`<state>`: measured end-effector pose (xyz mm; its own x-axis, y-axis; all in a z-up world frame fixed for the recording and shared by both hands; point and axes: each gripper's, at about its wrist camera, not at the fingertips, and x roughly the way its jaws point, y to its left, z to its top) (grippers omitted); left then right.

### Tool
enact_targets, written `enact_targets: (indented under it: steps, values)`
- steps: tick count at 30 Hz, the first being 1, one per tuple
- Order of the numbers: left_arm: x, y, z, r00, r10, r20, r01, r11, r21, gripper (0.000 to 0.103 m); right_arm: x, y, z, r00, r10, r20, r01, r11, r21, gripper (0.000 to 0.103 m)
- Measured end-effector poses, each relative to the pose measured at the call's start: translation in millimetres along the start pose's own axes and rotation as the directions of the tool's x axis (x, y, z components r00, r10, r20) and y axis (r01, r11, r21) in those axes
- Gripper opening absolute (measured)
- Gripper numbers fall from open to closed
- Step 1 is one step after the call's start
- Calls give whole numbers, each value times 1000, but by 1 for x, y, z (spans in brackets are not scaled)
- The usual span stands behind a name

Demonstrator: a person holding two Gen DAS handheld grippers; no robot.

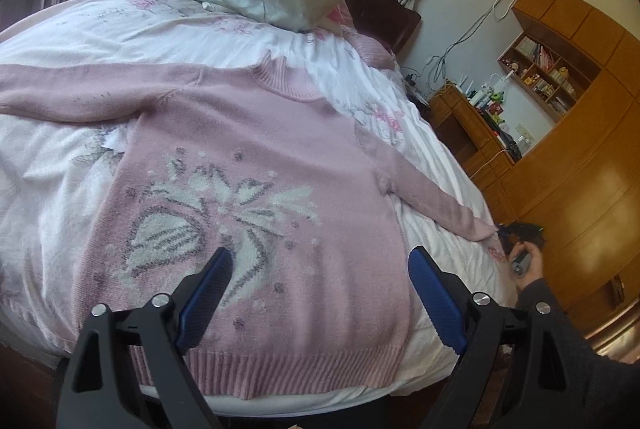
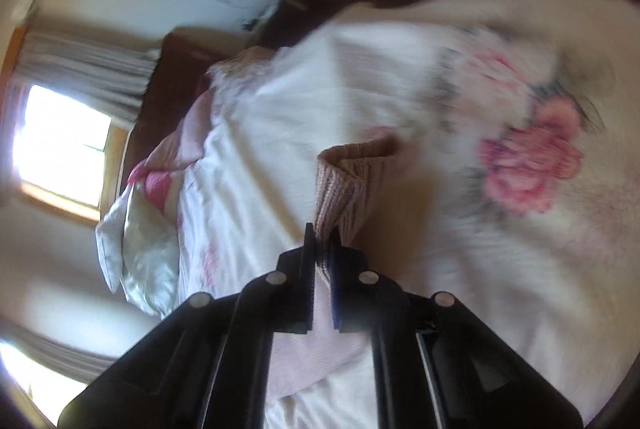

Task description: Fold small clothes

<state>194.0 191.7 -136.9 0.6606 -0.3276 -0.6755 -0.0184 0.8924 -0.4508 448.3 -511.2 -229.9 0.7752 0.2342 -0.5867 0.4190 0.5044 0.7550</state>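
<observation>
Ahead of both grippers, the wide bed with its white quilt printed with pink flowers (image 1: 72,165) is carrying the whole job, and spread across it, lying flat and front side up, is the pale pink knitted sweater with a white and grey flower motif (image 1: 256,157). Judging by how it is lying, the folding is only just getting under way: the body is sitting unfolded, the ribbed hem (image 1: 280,365) is hanging at the near edge of the mattress just beneath the left gripper (image 1: 320,269), and the sleeve to that gripper's far left (image 1: 80,85) is stretching straight out with no fold in it. The left gripper is hovering over the lower part of the sweater with its blue-padded jaws spread wide and gripping nothing. Off to its right, the other sleeve (image 1: 436,205) is running out toward the bed's edge, where a person's hand (image 1: 528,265) is working the second tool. In the right wrist view, the right gripper (image 2: 322,253) is pinching the ribbed pink cuff (image 2: 352,177) of that sleeve between jaws drawn nearly together, with the cuff sticking out just past the fingertips; that picture is blurred, so finer detail cannot be made out. By my reading, bringing this sleeve in over the body is the step in hand, leaving the far sleeve and the body folds to be done.
</observation>
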Motion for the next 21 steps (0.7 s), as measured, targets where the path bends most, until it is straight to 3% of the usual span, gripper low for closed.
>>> enact_targets:
  steps: [3, 6, 8, 16, 21]
  values:
    - [14, -1, 0, 997, 25, -79, -21, 998, 56, 90, -8, 63, -18, 999, 37, -3, -37, 989, -141, 4]
    - [26, 3, -1, 986, -34, -161, 37, 999, 20, 90, -12, 124, -43, 997, 78, -16, -79, 962, -262, 4]
    - [31, 2, 1, 982, -64, -176, 67, 998, 12, 90, -12, 161, -63, 995, 98, -25, -101, 938, -331, 4]
    - [37, 7, 43, 973, -182, -145, 182, 983, -13, 90, 17, 259, -160, 991, 90, -95, -128, 826, -549, 4]
    - [55, 5, 85, 939, -320, -126, 315, 947, -59, 90, 58, 287, -245, 993, -7, -119, -79, 714, -696, 4]
